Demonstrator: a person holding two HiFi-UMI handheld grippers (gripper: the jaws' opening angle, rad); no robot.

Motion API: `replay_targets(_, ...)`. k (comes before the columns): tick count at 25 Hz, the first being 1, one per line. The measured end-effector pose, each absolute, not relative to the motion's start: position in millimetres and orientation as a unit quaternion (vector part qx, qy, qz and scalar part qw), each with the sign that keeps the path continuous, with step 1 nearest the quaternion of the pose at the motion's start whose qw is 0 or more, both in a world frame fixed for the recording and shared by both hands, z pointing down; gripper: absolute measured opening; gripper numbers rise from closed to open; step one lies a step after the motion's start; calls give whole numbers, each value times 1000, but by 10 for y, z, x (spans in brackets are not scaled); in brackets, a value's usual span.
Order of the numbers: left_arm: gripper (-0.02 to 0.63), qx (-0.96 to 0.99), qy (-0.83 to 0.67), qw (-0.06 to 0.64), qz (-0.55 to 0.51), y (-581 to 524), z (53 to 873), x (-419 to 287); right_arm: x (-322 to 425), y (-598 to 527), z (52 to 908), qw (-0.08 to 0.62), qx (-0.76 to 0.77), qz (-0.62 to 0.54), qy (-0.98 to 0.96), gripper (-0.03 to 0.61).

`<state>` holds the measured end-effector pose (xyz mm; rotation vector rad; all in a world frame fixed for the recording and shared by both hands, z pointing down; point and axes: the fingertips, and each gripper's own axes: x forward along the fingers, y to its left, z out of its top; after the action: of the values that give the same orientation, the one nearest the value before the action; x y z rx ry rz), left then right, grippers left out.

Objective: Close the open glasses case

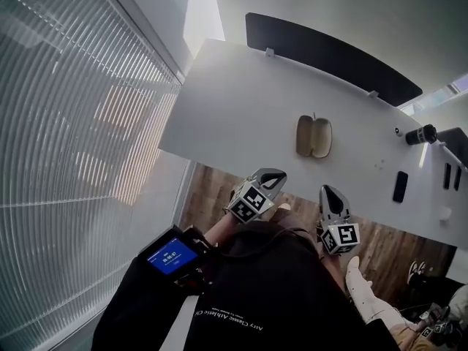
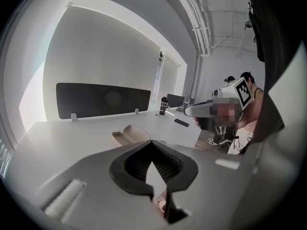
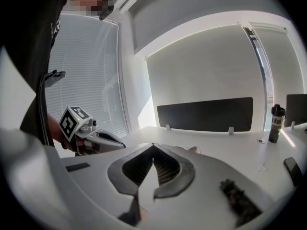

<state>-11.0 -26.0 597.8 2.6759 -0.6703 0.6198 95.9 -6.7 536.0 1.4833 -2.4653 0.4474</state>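
The open glasses case (image 1: 314,136) is beige and lies with both halves flat on the white table (image 1: 241,101). My left gripper (image 1: 275,175) hangs off the table's near edge, short of the case, shut and holding nothing. My right gripper (image 1: 326,191) is beside it, also shut and holding nothing. In the left gripper view the case (image 2: 128,134) lies just beyond the closed jaw tips of the left gripper (image 2: 151,140). In the right gripper view the right gripper (image 3: 153,144) covers most of the case (image 3: 194,149).
A black divider panel (image 1: 329,57) runs along the table's far edge. A dark bottle (image 1: 421,134) and a black phone (image 1: 400,186) are on the table to the right. Window blinds (image 1: 66,123) fill the left. Wood floor (image 1: 212,196) shows under the near edge.
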Motion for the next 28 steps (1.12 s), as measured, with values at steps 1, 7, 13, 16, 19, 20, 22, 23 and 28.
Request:
replay_targets(1, 6, 933, -237, 157, 218, -288, 5989, -74, 985, -110, 5365, 113, 502, 154, -844, 5)
replay_targets(7, 8, 923, -260, 163, 232, -441, 6023, 227, 1318, -378, 5413, 105, 478, 160, -857, 5)
replay_targets(13, 6, 911, -278, 163, 256, -579, 6016, 557, 1832, -675, 5499, 114, 445, 154, -875, 5)
replay_targets(16, 8, 903, -287, 171, 269, -595, 6063, 604, 2030, -834, 5596, 122, 439, 159, -876, 5)
replay_targets(19, 6, 896, -284, 191, 284, -587, 6228, 643, 2195, -922, 5717, 131, 442, 169, -871, 5)
replay_targets(20, 6, 894, -280, 198, 289, -600, 6286, 660, 2242, -942, 5752, 134, 444, 174, -868, 5)
replay_targets(22, 8, 890, -275, 209, 296, -675, 6395, 669, 2285, -995, 5811, 141, 445, 180, -866, 5)
replay_targets(23, 8, 889, -274, 215, 299, -716, 6448, 657, 2283, -1016, 5851, 146, 445, 182, -865, 5)
replay_targets(28, 8, 887, -246, 237, 310, -874, 6699, 636, 2204, -1122, 6021, 164, 451, 198, -855, 5)
